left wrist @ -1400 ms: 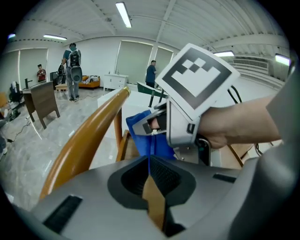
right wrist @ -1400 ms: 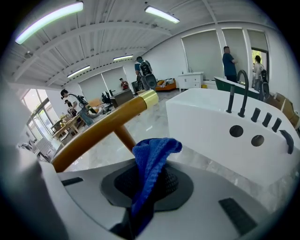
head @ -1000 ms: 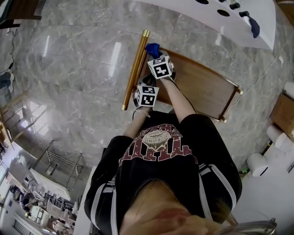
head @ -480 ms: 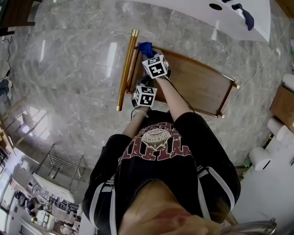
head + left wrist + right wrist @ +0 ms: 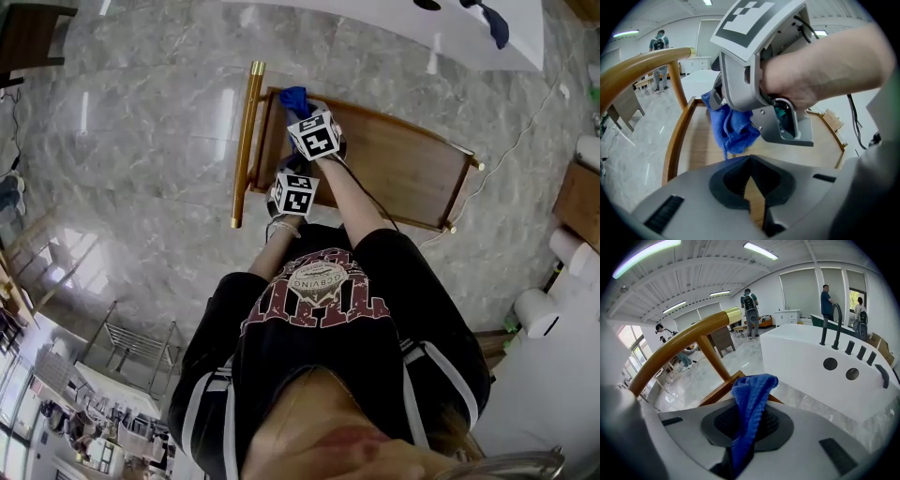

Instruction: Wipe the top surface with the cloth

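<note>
My right gripper (image 5: 303, 111) is clamped on a fold of the cloth (image 5: 295, 97), which bunches at 12 o'clock of the jaws, at the top's (image 5: 403, 178) far corner next to the handle (image 5: 244, 141) at 9 o'clock

In the right gripper view the cloth (image 5: 752, 394) runs down between the pads and only a thin strip is pinched

My left gripper (image 5: 750, 187) sits just behind the right at 6 o'clock, jaws closed on nothing, with bare wood below

From there the cloth (image 5: 733, 126) seems to hang onto the wood by the raised rim (image 5: 675, 140)

Risks, as I judge them: a hard drag could pull that thin fold out of my jaws; the loose end could catch on the rim; the grippers are close enough to knock together; and with nothing steadying the top, pressure may shift it
</note>
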{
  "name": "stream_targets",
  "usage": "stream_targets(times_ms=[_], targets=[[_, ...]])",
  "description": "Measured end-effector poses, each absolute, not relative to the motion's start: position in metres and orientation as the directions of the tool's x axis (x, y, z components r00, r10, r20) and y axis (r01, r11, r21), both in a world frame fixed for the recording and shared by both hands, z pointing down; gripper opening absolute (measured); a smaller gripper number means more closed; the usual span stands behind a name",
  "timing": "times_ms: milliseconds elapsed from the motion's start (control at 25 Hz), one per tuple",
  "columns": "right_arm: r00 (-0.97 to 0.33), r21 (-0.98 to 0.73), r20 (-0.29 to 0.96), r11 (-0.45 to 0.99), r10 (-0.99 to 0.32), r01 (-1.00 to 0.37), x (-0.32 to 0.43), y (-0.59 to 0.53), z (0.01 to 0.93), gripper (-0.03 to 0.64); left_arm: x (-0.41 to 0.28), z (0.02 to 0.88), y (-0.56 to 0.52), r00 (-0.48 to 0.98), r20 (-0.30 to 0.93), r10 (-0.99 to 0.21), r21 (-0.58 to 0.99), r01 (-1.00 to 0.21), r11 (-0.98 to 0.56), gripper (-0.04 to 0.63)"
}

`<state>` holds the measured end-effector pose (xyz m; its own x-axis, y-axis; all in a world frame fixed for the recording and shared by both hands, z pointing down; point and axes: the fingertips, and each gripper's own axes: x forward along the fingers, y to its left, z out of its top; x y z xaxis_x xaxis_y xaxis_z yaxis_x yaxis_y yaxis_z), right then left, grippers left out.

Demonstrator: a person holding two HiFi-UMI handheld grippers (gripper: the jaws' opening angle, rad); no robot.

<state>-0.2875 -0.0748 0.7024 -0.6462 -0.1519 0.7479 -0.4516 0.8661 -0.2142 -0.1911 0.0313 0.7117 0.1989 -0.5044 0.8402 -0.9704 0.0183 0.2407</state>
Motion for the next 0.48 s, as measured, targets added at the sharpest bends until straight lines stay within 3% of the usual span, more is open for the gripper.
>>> stream_targets(times_ms=[480], targets=[[-0.622, -0.203, 0.765, 0.853, -0.168, -0.481, -0.254, -0.081, 0.705, 0.057, -0.173, 0.723, 0.037, 0.202, 0.863, -0.464, 0.214, -0.976, -0.026, 0.046]])
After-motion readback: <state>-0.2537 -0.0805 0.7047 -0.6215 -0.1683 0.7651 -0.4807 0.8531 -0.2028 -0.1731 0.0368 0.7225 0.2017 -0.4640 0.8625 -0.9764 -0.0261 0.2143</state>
